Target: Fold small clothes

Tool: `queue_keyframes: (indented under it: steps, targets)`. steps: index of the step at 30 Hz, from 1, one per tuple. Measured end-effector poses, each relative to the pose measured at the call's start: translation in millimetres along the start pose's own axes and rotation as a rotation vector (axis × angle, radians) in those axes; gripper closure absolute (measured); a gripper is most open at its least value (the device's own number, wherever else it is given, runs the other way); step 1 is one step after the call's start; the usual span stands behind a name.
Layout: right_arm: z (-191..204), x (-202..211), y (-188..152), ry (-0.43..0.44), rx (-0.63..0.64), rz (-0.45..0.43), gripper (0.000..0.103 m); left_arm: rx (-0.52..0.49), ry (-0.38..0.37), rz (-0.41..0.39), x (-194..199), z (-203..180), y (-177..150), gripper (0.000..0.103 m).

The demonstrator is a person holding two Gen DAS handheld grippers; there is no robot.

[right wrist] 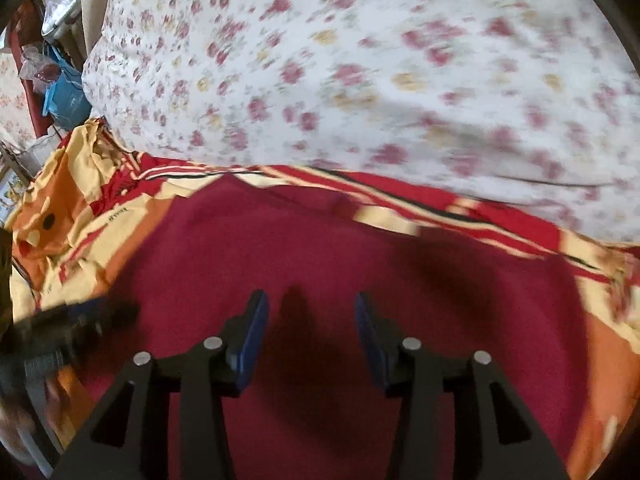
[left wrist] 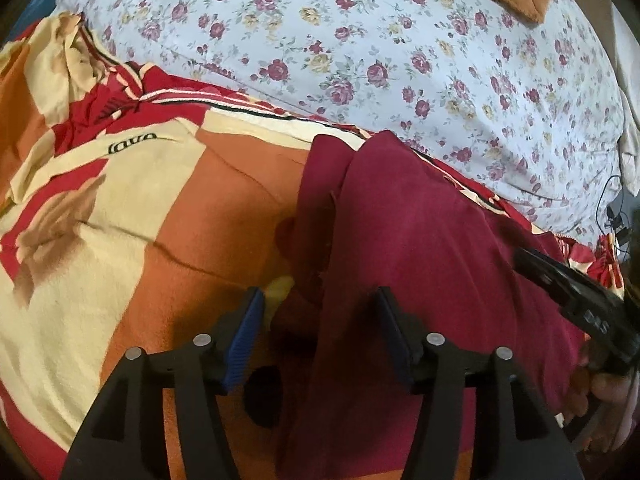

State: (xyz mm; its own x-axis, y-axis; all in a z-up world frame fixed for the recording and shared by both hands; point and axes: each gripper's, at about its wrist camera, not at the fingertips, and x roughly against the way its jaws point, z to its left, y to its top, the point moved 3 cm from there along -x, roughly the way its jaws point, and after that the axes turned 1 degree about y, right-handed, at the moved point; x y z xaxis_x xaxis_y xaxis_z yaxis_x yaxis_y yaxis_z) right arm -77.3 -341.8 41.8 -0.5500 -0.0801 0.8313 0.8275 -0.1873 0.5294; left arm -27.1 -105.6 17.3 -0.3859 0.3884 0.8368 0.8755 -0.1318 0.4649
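Maroon garment [right wrist: 320, 248] lies spread under both claws, left claw [left wrist: 320, 340] and right claw [right wrist: 310, 340] apart and empty; next, pinch an edge to fold.

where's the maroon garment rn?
The maroon cloth garment lies on the orange, cream and red patterned bedspread, below the white floral quilt; it fills the right wrist view's centre, the left view's right half.

Floral sheet [left wrist: 360, 40] behind orange/red blanket [left wrist: 140, 200], blue bag [right wrist: 66, 96].

A home bedroom: a bed with floral sheet [left wrist: 360, 60] and patterned blanket [left wrist: 120, 208].
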Motion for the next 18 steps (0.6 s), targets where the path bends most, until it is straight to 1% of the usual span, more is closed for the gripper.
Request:
queue_keyframes:
  steps: [1,3,4,6,7,8,9,10,11,13,15,16,18]
  targets:
    - [-8.8,8.1,-4.6,-0.029,0.006,-0.013,0.056,0.004,-0.004,-0.005,-0.1,0.7,-0.5,0.053]
    - [-35.4,23.1,-13.1,-0.118,0.0,-0.038,0.056,0.007,-0.009,-0.008,0.3,1.2,-0.7,0.052]
    - [-45.6,26.5,-14.7,-0.141,-0.013,-0.042,0.056,0.006,-0.01,-0.009,0.2,1.1,-0.6,0.052]
    - [-82.1,29.6,-18.4,-0.218,-0.096,-0.042,0.056,0.005,-0.012,-0.007,-0.5,0.4,0.0,0.051]
    - [-96.1,29.1,-19.5,-0.238,-0.137,-0.04,0.056,0.007,-0.014,-0.006,-0.8,0.7,0.1,0.05]
    - [-112.9,25.8,-21.2,-0.249,-0.199,-0.029,0.056,0.01,-0.017,-0.005,-1.0,0.7,0.0,0.05]
    - [-129.9,19.4,-24.5,-0.22,-0.27,-0.009,0.056,0.011,-0.018,-0.005,-1.3,0.9,-0.2,0.049]
    - [-138.1,16.9,-26.5,-0.187,-0.31,-0.011,0.055,0.009,-0.02,-0.005,-1.6,0.8,-0.2,0.049]
    - [-139.6,17.9,-26.0,-0.178,-0.328,-0.031,0.055,0.006,-0.02,-0.005,-1.7,0.8,-0.1,0.049]
    - [-133.1,18.6,-22.9,-0.212,-0.299,-0.018,0.055,0.007,-0.023,-0.002,-1.8,0.9,0.4,0.048]
    - [-118.7,23.8,-19.7,-0.256,-0.245,-0.006,0.055,0.007,-0.025,0.0,-1.4,0.9,0.4,0.048]
    - [-111.4,27.3,-19.0,-0.251,-0.234,-0.01,0.055,0.007,-0.026,0.001,-1.4,1.0,0.5,0.048]
    - [-99.6,35.9,-22.6,-0.204,-0.228,-0.022,0.055,0.006,-0.028,0.001,-1.6,1.3,0.6,0.048]
